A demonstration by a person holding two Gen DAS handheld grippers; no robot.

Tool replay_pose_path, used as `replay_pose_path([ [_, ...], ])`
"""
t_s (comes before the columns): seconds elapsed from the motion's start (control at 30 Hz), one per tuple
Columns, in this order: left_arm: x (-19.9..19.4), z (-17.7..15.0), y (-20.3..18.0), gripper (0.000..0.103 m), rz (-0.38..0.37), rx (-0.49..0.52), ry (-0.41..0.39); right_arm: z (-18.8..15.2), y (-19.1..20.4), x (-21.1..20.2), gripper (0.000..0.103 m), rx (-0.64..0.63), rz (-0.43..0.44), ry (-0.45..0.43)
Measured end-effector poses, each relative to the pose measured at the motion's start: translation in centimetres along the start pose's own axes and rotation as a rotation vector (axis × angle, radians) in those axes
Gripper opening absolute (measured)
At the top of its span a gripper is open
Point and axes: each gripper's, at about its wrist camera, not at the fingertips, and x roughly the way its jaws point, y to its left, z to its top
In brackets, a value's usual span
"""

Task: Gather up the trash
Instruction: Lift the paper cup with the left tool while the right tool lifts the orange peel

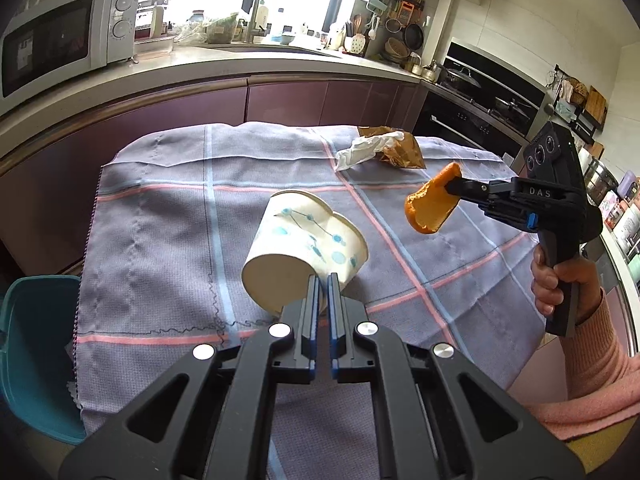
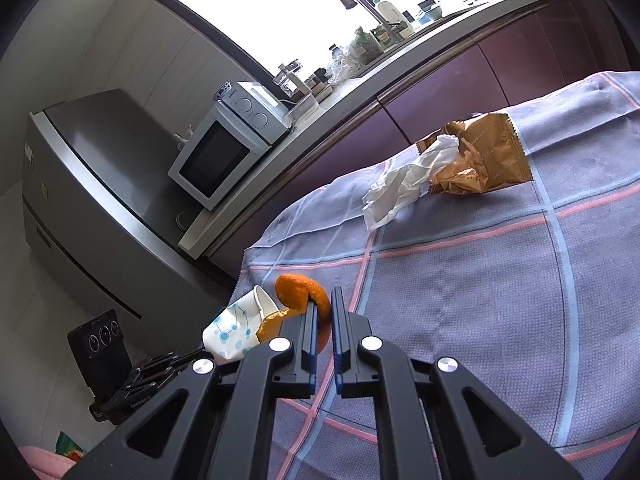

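Note:
My left gripper (image 1: 324, 280) is shut on the bottom rim of a crumpled white paper cup (image 1: 304, 248) with blue dots, lifted over the checked cloth (image 1: 160, 248). The same paper cup (image 2: 234, 332) shows at lower left in the right wrist view, with the left gripper body (image 2: 116, 376) beside it. My right gripper (image 2: 325, 300) is shut on a piece of orange peel (image 2: 298, 290). In the left wrist view that orange peel (image 1: 432, 206) hangs in the air at the right, pinched by the right gripper (image 1: 450, 186). A crumpled white tissue (image 1: 364, 150) and a gold wrapper (image 1: 404, 148) lie at the far end of the cloth.
A teal bin (image 1: 36, 344) stands at the table's left edge. A purple-fronted kitchen counter (image 1: 240, 64) with a microwave (image 1: 68, 36) runs behind the table. A stove (image 1: 480, 100) is at the far right. A steel fridge (image 2: 92, 200) stands left of the counter. A hand in a pink sleeve (image 1: 592, 332) holds the right gripper.

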Motion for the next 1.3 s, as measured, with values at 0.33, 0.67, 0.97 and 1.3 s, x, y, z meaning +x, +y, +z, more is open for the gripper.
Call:
replay_pose_path([
  [0.33, -1.7, -0.9, 1.6, 0.01, 0.051, -0.012, -0.027, -0.7, 0.3, 2.0, 0.006, 0.009, 0.012, 0.034],
  [0.67, -2.1, -0.2, 3.6, 0.013, 0.051, -0.106, -0.047, -0.7, -0.3, 3.7, 0.006, 0.037, -0.002, 0.036],
  [0.97, -0.5, -2.3, 0.2, 0.022, 0.0, -0.011, 0.032, -0.7, 1.4, 6.4, 0.006, -0.012, 0.053, 0.097],
  [1.3, 0.3, -0.6, 4.2, 0.02, 0.083, -0.127, 0.014, -3.7, 3.4, 4.9, 0.006, -0.067, 0.104, 0.171],
])
